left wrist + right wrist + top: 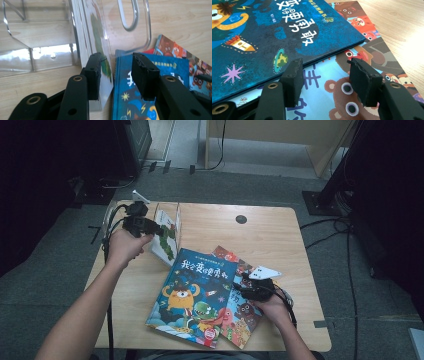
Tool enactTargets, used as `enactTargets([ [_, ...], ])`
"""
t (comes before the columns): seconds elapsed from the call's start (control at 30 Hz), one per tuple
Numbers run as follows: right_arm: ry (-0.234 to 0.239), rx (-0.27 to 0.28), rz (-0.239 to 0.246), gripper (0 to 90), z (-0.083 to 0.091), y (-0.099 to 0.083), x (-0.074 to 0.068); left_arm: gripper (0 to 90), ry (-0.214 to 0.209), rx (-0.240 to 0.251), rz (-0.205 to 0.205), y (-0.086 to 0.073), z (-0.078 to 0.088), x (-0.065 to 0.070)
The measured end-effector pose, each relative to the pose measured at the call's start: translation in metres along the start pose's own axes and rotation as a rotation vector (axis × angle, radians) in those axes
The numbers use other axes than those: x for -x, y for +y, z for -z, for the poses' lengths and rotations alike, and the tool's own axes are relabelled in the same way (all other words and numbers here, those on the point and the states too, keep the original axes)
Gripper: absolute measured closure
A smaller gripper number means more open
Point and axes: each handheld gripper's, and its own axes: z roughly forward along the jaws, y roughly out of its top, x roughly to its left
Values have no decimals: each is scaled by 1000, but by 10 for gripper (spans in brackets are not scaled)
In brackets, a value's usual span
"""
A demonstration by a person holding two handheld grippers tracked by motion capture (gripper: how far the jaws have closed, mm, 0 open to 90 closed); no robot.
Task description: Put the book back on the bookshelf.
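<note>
A thin white book with a green picture [165, 240] [96, 35] leans upright in a clear plastic stand [177, 217] [50, 37] at the table's back left. My left gripper [152, 227] [120, 62] is open right beside it, one pad in front of the book's lower cover and the other apart from it. A blue picture book [192, 295] [127, 87] [262, 30] lies flat in the middle, partly on top of a book with bears [242, 317] [367, 47]. My right gripper [240, 286] [325, 72] hovers open over the bear book, close to the blue book's edge.
The wooden table [260, 235] has bare surface at the back right, with a small round dark hole [241, 219]. Cables [107, 227] trail off the left edge. Dark equipment stands on the grey floor around the table.
</note>
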Motion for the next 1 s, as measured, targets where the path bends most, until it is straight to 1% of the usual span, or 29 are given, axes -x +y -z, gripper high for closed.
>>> enactTargets([
  [0.03,4,-2,-4,457,0,0,0,594,-10,3,-5,-6,2,-1],
  [0.07,4,-2,-4,457,0,0,0,592,-10,3,-5,-6,2,-1],
  [0.1,5,-2,-11,468,1,0,0,591,-20,1,-18,-11,3,0],
  [0.17,6,-4,-13,471,1,1,0,591,-22,-1,-22,-14,3,0],
  [0.23,1,-5,-13,481,1,1,1,591,-29,-1,-36,-21,5,1],
  [0.27,0,-7,-13,486,1,1,1,589,-36,-2,-46,-27,6,1],
  [0.3,0,-7,-13,486,1,1,1,587,-36,-2,-46,-27,6,1],
  [0.37,-1,-5,-17,499,2,1,2,587,-49,1,-49,-36,7,1],
  [0.43,-4,2,-15,510,3,2,2,592,-54,0,-68,-44,5,2],
  [0.5,-3,6,-17,513,4,2,2,598,-54,-2,-76,-46,4,2],
  [0.57,-7,13,-14,522,5,2,2,608,-66,4,-75,-53,3,1],
  [0.6,-7,13,-14,522,5,2,2,611,-66,4,-75,-53,3,1],
  [0.7,-6,20,-25,531,5,3,2,616,-69,-3,-92,-61,1,0],
  [0.77,-9,27,-31,540,6,5,4,628,-77,-4,-90,-66,0,-1],
  [0.8,-9,27,-31,540,6,5,4,628,-81,-2,-87,-69,-1,-2],
  [0.83,-5,13,-47,541,4,8,6,632,-85,0,-84,-76,-3,-4],
  [0.9,-5,19,-41,546,4,8,6,643,-97,3,-86,-83,-6,-6],
  [0.93,-5,19,-41,546,4,8,6,651,-97,3,-86,-83,-6,-6],
  [0.97,-5,12,-40,549,3,9,6,652,-100,-8,-83,-88,-9,-8],
  [1.0,-3,9,-39,553,2,10,6,662,-100,-8,-83,-88,-9,-8],
])
